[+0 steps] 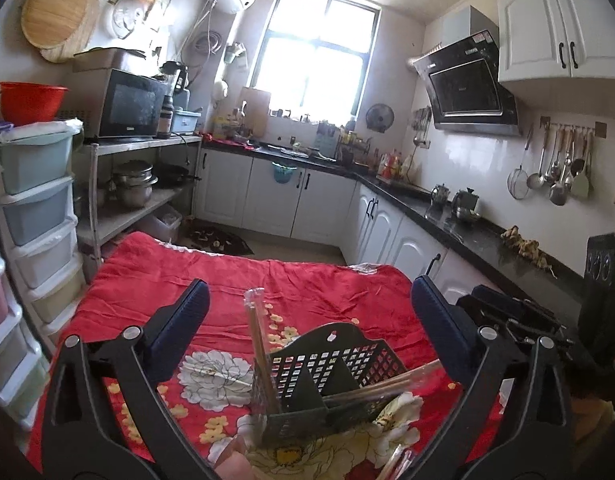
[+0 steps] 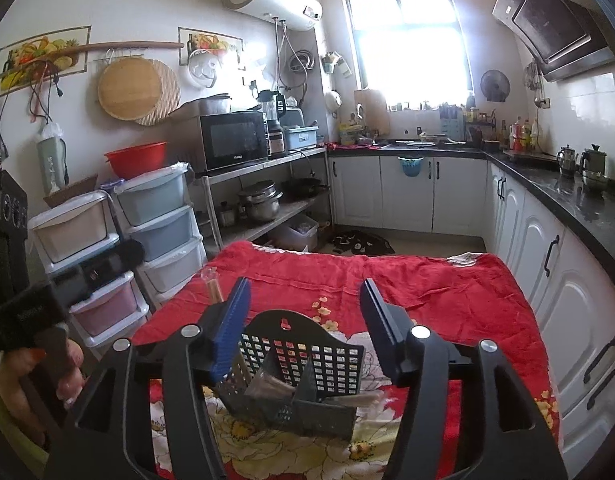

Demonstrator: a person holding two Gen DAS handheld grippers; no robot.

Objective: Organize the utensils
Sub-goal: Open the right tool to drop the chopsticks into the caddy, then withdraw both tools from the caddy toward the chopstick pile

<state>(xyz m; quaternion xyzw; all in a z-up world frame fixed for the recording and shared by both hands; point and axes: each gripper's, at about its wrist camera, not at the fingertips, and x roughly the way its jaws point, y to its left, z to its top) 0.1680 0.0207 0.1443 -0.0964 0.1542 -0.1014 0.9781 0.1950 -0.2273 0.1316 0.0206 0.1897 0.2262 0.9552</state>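
A black perforated utensil caddy (image 1: 327,376) with two compartments stands on the red flowered cloth (image 1: 307,292). A wrapped pack of chopsticks (image 1: 259,344) stands upright in its left compartment; another wrapped pack (image 1: 391,380) lies slanted across its right compartment. My left gripper (image 1: 309,304) is open and empty, held above and just behind the caddy. In the right wrist view the caddy (image 2: 303,364) sits between and below the fingers of my right gripper (image 2: 303,312), which is open and empty. The upright chopsticks (image 2: 213,284) show behind its left finger.
Stacked plastic drawers (image 2: 159,220) and a metal shelf with a microwave (image 2: 233,140) stand left of the table. White cabinets under a black counter (image 2: 579,196) run along the right. More wrapped utensils (image 1: 399,460) lie at the cloth's near edge.
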